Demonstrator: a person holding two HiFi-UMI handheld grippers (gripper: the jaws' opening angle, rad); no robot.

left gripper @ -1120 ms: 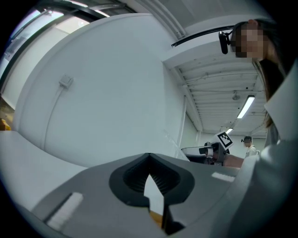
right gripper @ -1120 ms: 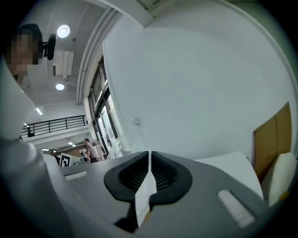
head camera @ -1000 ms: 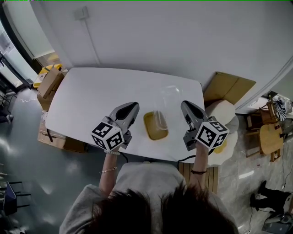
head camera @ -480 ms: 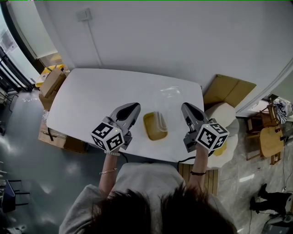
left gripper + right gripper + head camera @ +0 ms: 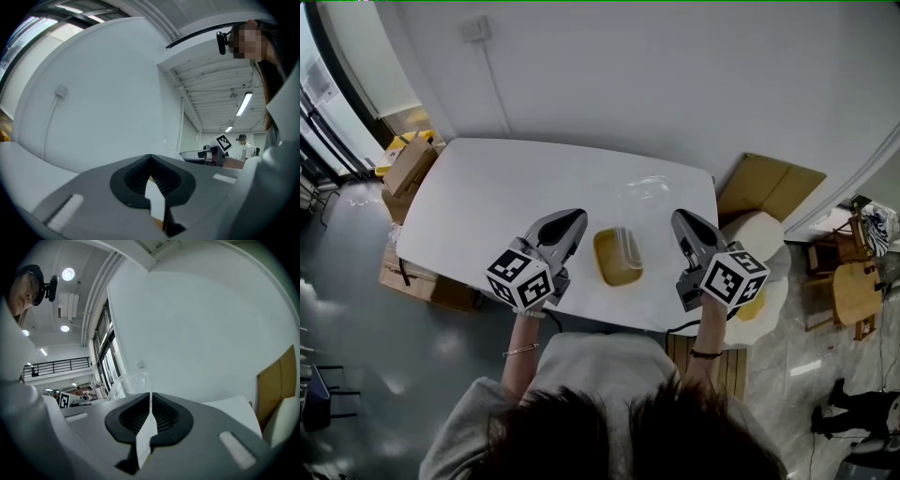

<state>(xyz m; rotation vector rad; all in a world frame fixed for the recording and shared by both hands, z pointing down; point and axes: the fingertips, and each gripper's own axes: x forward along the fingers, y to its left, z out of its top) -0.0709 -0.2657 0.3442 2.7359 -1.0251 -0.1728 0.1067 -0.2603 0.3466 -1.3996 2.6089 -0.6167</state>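
Mustard-yellow tray (image 5: 614, 262) sits on the white table (image 5: 478, 197) near the front edge, directly between the two grippers, touching neither. A clear plastic piece (image 5: 626, 246) stands along the tray's right side; can't tell whether it's a lid or a second container. A clear bowl (image 5: 647, 187) lies farther back on the table, well apart from the tray. Left gripper (image 5: 574, 217) hovers just left of the tray, right gripper (image 5: 679, 217) just right of it, both noses pointing to the far side. Left gripper view: tongs closed tip to tip, nothing clamped, only a sliver of table and yellow tray visible through the gap lower down. Right gripper view: same, closed and empty, a thin white slit between the pads. Change over the last second: both grippers hold the same spots in the head view, but the clear bowl (image 5: 125, 384) now shows above the right gripper's jaws in its own view, where only wall showed before, so that gripper has tipped or turned slightly. Nothing on the table has been touched or shifted. Cardboard boxes (image 5: 408, 167) stand on the floor off the table's left end.
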